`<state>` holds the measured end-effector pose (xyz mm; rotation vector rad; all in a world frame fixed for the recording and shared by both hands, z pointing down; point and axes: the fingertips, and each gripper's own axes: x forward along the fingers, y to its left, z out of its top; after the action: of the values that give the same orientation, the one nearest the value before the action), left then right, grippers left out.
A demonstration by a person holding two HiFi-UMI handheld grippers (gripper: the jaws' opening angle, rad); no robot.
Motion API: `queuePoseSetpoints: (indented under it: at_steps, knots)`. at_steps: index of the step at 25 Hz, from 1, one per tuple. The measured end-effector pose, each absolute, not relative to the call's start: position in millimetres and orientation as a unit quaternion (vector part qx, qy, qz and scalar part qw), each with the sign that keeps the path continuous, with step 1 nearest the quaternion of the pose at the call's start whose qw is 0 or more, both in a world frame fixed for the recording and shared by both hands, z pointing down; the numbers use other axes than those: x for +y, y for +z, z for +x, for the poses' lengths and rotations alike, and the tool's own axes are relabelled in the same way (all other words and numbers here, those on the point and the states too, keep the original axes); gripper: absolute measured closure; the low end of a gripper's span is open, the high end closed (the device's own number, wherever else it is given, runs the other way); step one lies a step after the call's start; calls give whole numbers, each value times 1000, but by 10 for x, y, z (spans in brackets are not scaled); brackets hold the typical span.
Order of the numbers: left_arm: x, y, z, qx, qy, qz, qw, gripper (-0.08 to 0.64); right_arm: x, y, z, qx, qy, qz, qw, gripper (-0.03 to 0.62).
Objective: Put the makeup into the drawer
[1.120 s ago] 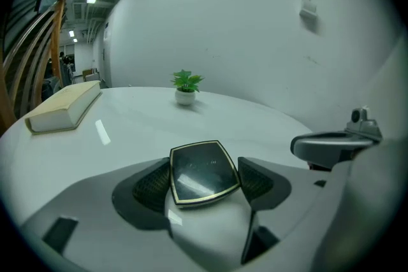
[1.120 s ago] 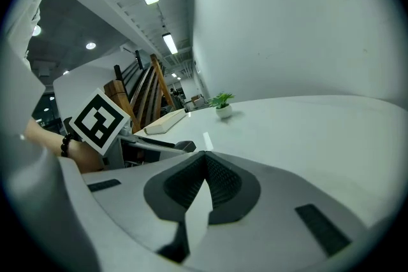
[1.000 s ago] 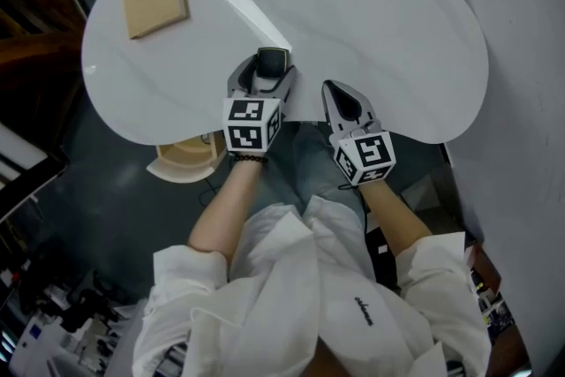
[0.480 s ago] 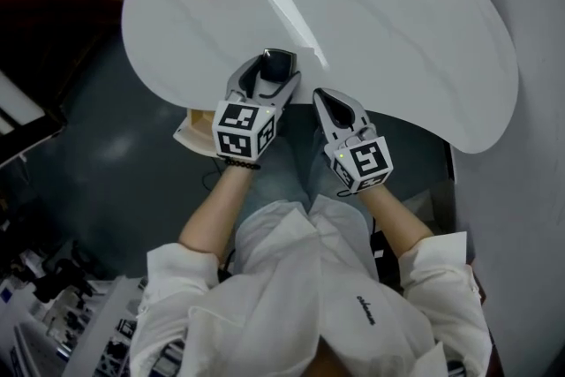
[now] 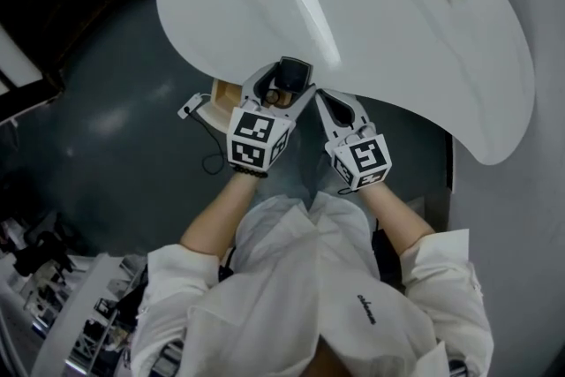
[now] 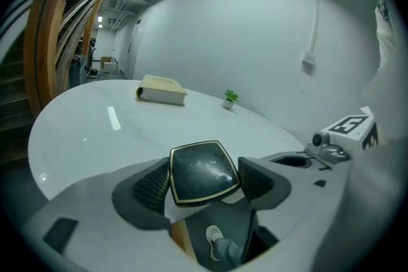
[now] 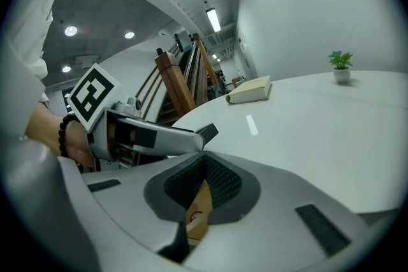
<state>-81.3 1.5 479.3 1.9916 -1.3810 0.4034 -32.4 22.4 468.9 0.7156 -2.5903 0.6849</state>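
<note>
1. Pinching the black makeup compact (image 6: 203, 170) by its two side edges, the left gripper (image 5: 284, 82) hangs over the near rim of the white table (image 5: 397, 31).
2. The wooden drawer (image 5: 222, 94) lies at about 9 o'clock from the compact, under the rim; the left gripper is nearer.
3. The right gripper (image 5: 325, 98), at 3 o'clock, is pressed together and empty.
</note>
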Motion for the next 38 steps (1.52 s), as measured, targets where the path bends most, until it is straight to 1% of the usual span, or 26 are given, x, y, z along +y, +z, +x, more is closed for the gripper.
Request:
queuePoseSetpoints:
  at_steps: [7, 13, 19, 28, 34, 38]
  knots:
    - [459, 4844, -1119, -511, 173, 778, 323, 210, 570, 4838, -674, -922, 242, 228, 200, 575]
    - [976, 5098, -1262, -407, 284, 824, 272, 210, 900, 5102, -893, -929, 228, 173, 236, 575]
    - [1165, 5423, -1368, -303, 373, 850, 216, 209, 1032, 5432, -994, -932, 204, 130, 272, 575]
    - [1252, 5983, -1242, -178, 448, 862, 157, 209, 1013, 5888, -1030, -927, 194, 117, 300, 575]
    - [1251, 6377, -1201, -136, 477, 857, 138, 209, 1026, 6138, -953, -923, 202, 129, 300, 575]
    - [1270, 6427, -1183, -108, 485, 853, 157, 210, 1001, 6165, -971, -923, 203, 134, 299, 575]
